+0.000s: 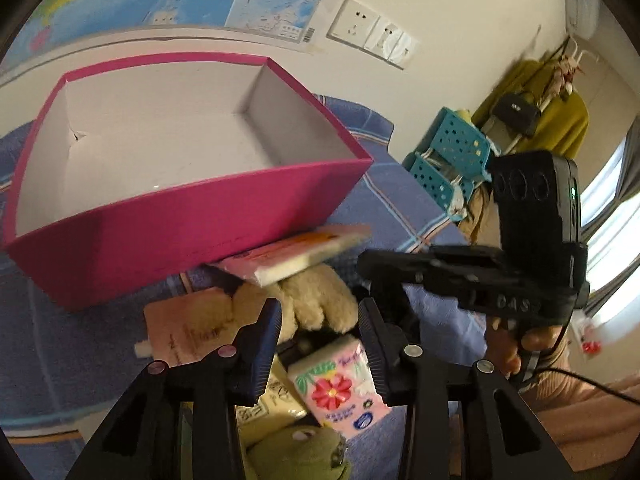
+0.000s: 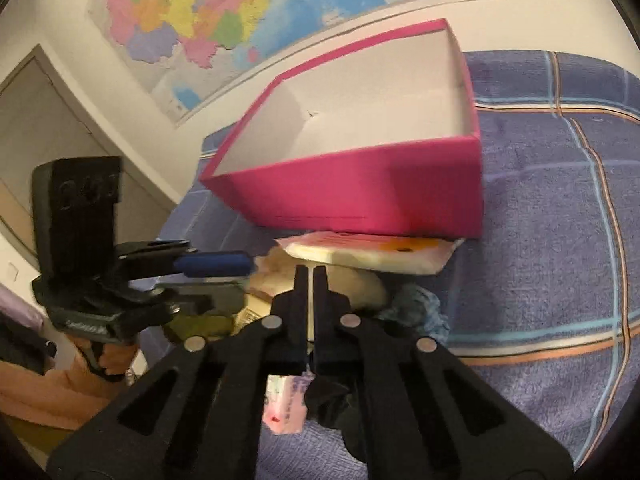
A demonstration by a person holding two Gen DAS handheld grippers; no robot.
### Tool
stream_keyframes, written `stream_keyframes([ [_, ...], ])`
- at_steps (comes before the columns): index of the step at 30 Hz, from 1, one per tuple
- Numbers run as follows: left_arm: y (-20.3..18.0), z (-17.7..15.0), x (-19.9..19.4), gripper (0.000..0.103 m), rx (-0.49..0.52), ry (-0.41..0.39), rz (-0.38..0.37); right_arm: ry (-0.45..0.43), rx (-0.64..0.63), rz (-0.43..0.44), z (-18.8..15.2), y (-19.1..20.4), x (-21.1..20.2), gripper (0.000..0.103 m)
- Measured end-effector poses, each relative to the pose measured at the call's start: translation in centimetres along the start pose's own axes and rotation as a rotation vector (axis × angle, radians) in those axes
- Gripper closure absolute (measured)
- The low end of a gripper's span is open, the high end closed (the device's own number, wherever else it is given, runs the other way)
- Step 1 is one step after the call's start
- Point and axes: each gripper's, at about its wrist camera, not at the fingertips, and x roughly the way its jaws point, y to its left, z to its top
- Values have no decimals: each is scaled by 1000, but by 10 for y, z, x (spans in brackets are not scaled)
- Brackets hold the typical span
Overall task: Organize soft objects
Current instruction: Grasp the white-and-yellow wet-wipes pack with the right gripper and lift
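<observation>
A pink box (image 1: pixel 180 220) with a bare white inside stands on the bed, also in the right wrist view (image 2: pixel 360 196). A flat pink-and-orange pack (image 1: pixel 296 256) (image 2: pixel 372 254) is wedged under its front edge. Below that lie a beige plush (image 1: pixel 316 300) (image 2: pixel 360 288), a floral tissue pack (image 1: pixel 340 384) and a green plush (image 1: pixel 304 452). My left gripper (image 1: pixel 320 336) (image 2: pixel 236 278) hovers open over the beige plush and the tissue pack, its pads clear of both. My right gripper (image 2: pixel 308 276) (image 1: pixel 366 262) is shut and holds nothing, its tips just above the beige plush.
A pink pouch (image 1: pixel 188 324), a blue cloth (image 2: pixel 420 308) and a dark cloth (image 2: pixel 332 400) lie in the same pile on the blue plaid sheet (image 2: pixel 540 240). A teal basket rack (image 1: pixel 448 160) and hanging clothes (image 1: pixel 560 120) stand to the right. A wall map (image 2: pixel 192 20) is behind the box.
</observation>
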Motion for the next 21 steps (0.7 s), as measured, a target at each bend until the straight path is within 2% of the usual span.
stream_keyframes([
  [1, 1, -2, -2, 63, 4, -4, 23, -12, 0, -28, 0, -3, -3, 96],
  [3, 9, -1, -2, 58, -22, 8, 36, -45, 57, -13, 4, -15, -13, 87],
  [5, 20, 2, 0, 55, -64, 21, 18, -78, 131, -29, 8, -33, -24, 61],
  [6, 21, 5, 3, 52, -74, 27, 10, -85, 159, -60, 11, -41, -26, 60],
  [8, 29, 12, 8, 48, -96, 37, 1, -73, 197, -82, 14, -54, -25, 59],
  [10, 36, 18, 16, 45, -143, 57, -28, -17, 254, -80, 17, -67, -13, 59],
  [11, 41, 22, 21, 45, -167, 69, -65, 2, 270, -62, 19, -73, -7, 59],
  [15, 50, 29, 38, 45, -223, 115, -130, 73, 339, 15, 22, -88, 15, 60],
  [18, 48, 29, 50, 48, -242, 143, -129, 101, 331, 77, 22, -90, 22, 75],
  [19, 47, 29, 51, 49, -240, 143, -125, 101, 315, 75, 21, -88, 21, 77],
  [20, 46, 29, 51, 50, -234, 144, -125, 101, 300, 76, 20, -86, 20, 87],
  [21, 45, 28, 50, 53, -232, 141, -124, 98, 295, 85, 20, -85, 17, 89],
])
